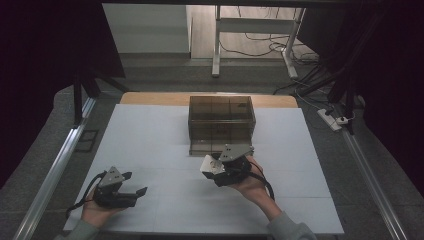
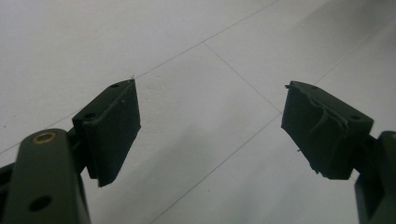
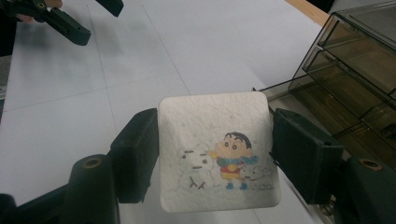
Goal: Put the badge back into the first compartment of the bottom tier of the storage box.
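My right gripper [image 3: 215, 149] is shut on a white square tissue pack [image 3: 217, 149] printed with a cartoon boy and a snowman. From above, that gripper [image 1: 216, 167] holds the pack [image 1: 208, 165] just in front of a smoky transparent drawer box [image 1: 221, 122], whose bottom drawer [image 1: 212, 146] is pulled out. In the right gripper view the drawer box [image 3: 355, 70] stands to the right of the pack. My left gripper [image 1: 134, 183] rests at the table's front left, open, with nothing between its fingers [image 2: 114, 130].
A white sheet [image 1: 150, 145] covers the table, with a wooden edge [image 1: 150, 97] at the back. Metal rails [image 1: 55, 170] run along both sides. Desk legs and cables [image 1: 260, 47] lie on the floor beyond.
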`<state>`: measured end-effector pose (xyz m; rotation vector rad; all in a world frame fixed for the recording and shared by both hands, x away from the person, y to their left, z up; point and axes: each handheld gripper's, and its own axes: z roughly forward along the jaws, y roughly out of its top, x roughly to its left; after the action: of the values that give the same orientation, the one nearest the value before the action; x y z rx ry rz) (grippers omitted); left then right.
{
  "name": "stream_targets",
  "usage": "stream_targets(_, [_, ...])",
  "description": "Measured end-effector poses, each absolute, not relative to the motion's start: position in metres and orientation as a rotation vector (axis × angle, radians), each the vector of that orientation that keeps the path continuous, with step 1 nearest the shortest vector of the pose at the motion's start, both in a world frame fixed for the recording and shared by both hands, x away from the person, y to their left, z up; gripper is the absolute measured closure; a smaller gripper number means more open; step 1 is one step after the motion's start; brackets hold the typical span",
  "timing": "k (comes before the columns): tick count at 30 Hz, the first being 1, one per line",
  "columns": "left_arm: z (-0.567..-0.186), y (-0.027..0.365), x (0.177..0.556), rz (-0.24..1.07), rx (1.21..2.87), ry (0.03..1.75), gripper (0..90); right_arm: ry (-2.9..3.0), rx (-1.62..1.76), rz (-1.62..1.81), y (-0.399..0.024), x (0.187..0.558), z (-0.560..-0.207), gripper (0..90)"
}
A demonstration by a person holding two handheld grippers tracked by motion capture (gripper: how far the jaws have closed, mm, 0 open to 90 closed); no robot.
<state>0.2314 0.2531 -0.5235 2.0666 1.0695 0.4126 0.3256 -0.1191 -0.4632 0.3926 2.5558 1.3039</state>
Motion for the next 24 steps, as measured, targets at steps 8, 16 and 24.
stream_targets(8, [-0.5239, 0.2526, 0.2312, 0.412, 2.07, 1.067, 19.1, 2.554, 0.379, 1.298, -0.1165, 0.325, -0.4631, 33.3])
stream_targets(16, [-0.5237, 0.2529, 0.2312, 0.414, 2.069, 1.067, 19.2, 2.547, 0.375, 1.292, -0.1161, 0.3257, -0.4624, 33.3])
stream_targets(24, [-0.5239, 0.2527, 0.2313, 0.414, 2.071, 1.067, 19.1, 2.545, 0.375, 1.29, -0.1157, 0.3263, -0.4622, 33.3])
